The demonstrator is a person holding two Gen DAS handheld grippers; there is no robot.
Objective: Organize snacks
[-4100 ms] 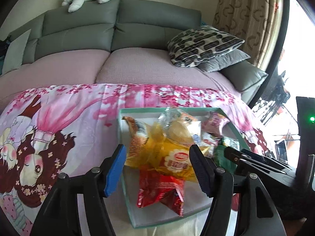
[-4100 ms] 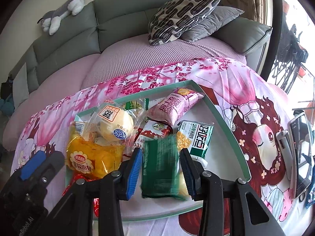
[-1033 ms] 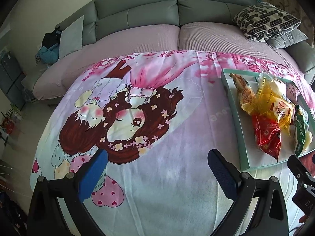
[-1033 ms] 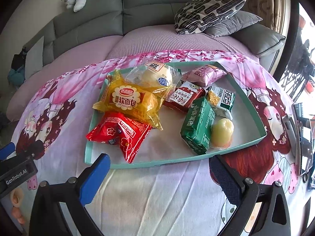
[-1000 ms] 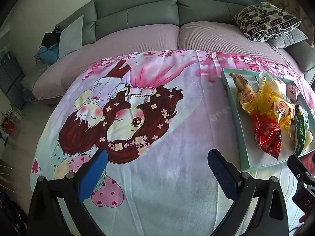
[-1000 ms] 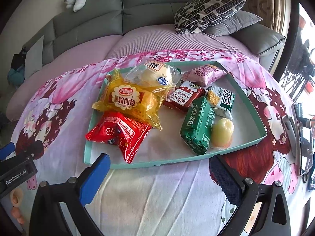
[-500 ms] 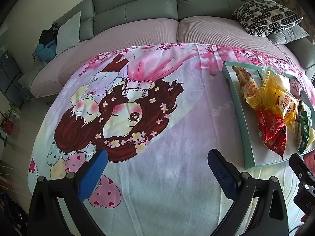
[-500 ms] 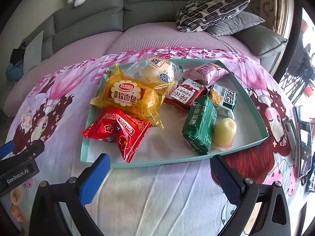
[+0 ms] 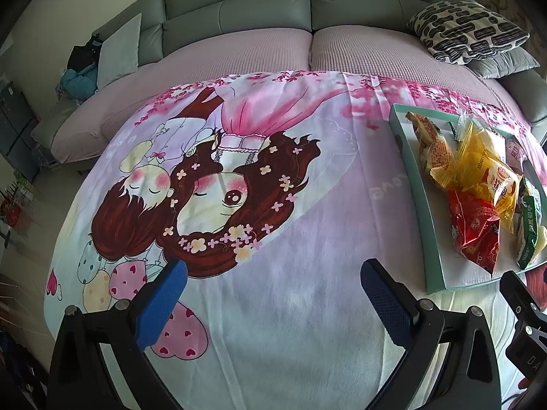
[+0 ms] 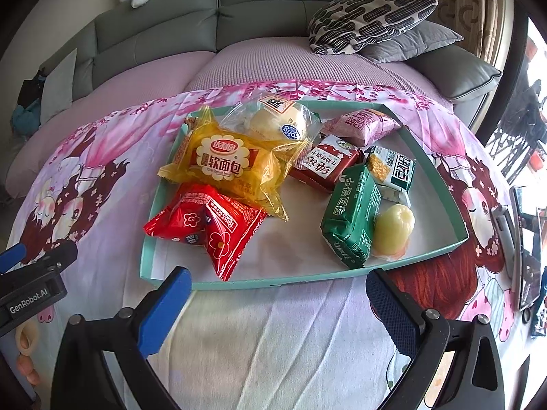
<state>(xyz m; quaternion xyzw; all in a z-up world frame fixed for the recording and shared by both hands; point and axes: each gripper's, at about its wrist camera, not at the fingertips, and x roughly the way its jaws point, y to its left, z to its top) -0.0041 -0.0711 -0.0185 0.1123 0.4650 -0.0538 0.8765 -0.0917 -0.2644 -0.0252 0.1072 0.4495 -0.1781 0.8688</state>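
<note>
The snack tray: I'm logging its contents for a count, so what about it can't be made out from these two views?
- Left wrist view: the tray runs off the right edge; its far half is missing.
- Right wrist view: an orange packet lies mostly hidden under the yellow bread bag.
- Right wrist view: a pale wrapper is tucked under the white-green packet; its label is hidden.
- Small print on the wrappers is too small to read.

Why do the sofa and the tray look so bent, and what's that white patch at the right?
Right wrist view: fisheye bowing curves the tray rim and sofa; window daylight blows out white. Left wrist view: same bowing, dark corners, softer light.
</note>
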